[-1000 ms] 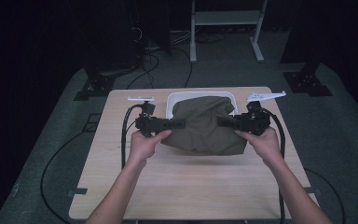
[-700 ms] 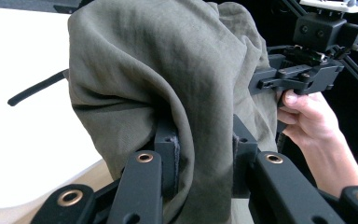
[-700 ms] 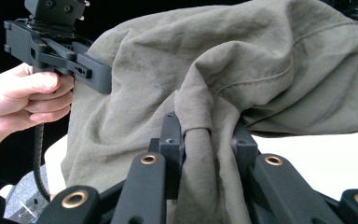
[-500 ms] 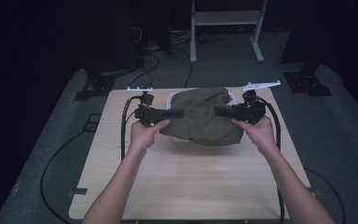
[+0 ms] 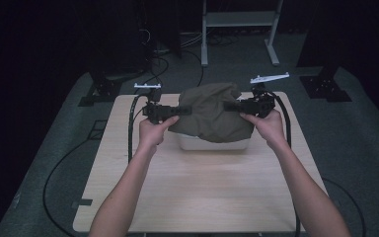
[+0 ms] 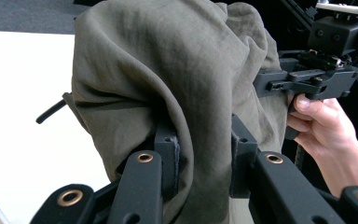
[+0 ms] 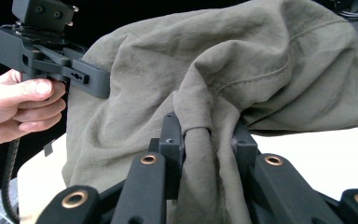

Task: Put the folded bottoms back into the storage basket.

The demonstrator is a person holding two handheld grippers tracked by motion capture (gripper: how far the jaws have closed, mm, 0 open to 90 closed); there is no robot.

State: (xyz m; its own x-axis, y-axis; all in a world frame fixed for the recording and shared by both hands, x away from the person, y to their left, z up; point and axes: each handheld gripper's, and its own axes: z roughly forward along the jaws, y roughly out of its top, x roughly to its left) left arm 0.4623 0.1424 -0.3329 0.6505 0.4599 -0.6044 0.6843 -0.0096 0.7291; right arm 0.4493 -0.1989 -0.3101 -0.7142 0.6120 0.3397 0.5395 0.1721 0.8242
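**Olive cloth held up between two grippers over the white tray**

The left gripper [image 5: 176,110] sits just left of the tray [image 5: 212,144], with its jaws pointing toward the cloth. They are clenched on the left edge of the cloth [image 5: 212,111]; in the left gripper view a thick bunched fold [image 6: 200,154] is pinched between the two pads.

The cloth hangs in the air above the tray, covering most of it, so that only the tray's near wall shows below the fabric. Its long axis runs left to right, from one gripper to the other, parallel to the tray's long side and level. The middle bulges upward and toward the far side, while the lower hem droops toward the tray's near wall. Whether the hem touches the tray cannot be told.

The right gripper [image 5: 241,105] is just right of the tray and slightly farther back, jaws pointing left toward the cloth. In the right gripper view its pads grasp a narrow gathered fold [image 7: 205,154] of the cloth's right edge.

The tray stands toward the far middle of the table [image 5: 197,192].
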